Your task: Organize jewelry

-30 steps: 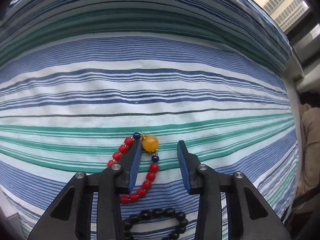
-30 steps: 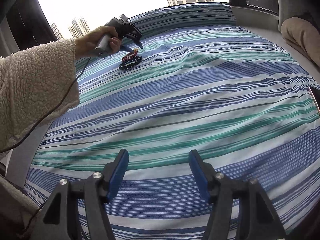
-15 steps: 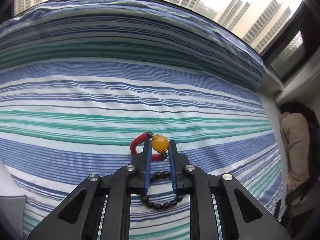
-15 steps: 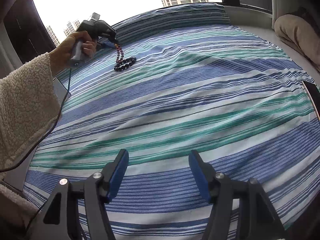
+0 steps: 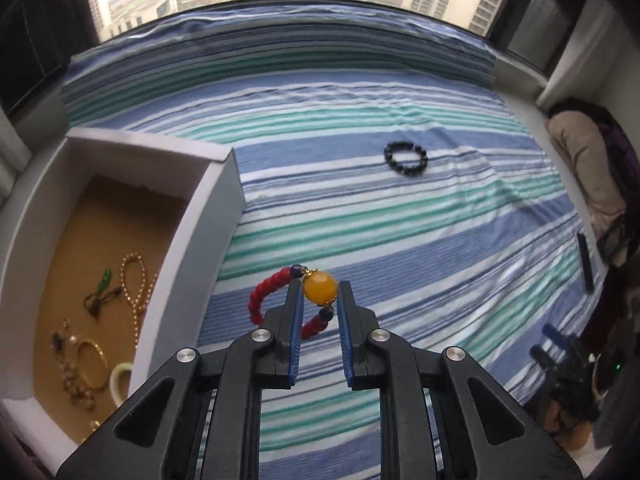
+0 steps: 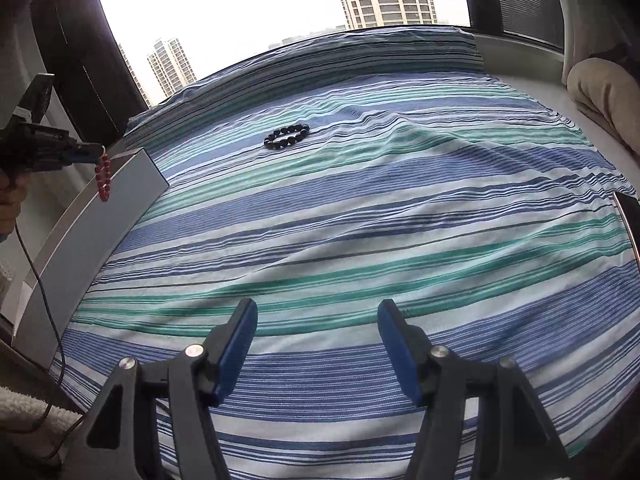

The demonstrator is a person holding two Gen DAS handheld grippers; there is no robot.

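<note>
Meanwhile, a red bead bracelet (image 5: 267, 295) was held off the striped bedsheet (image 5: 400, 216) by the left gripper (image 5: 318, 296).

Its large amber bead (image 5: 320, 288) was pinched between the narrowed blue pads at lower centre of the left wrist view, with the red loop hanging to the left of the fingers. At the left of that frame an open white box (image 5: 224, 216) was seen, its brown floor strewn with gold chains, a bangle and a green pendant (details blurred). A black bead bracelet (image 5: 406, 159) was left lying flat on the sheet in the upper right, well apart from the box. In the right wrist view the right gripper (image 6: 318, 344) was held wide apart, with nothing between its pads, above the sheet at bottom centre; the held bracelet (image 6: 104, 178) was seen dangling beside the box's outer wall (image 6: 80, 240) at the left edge.
</note>
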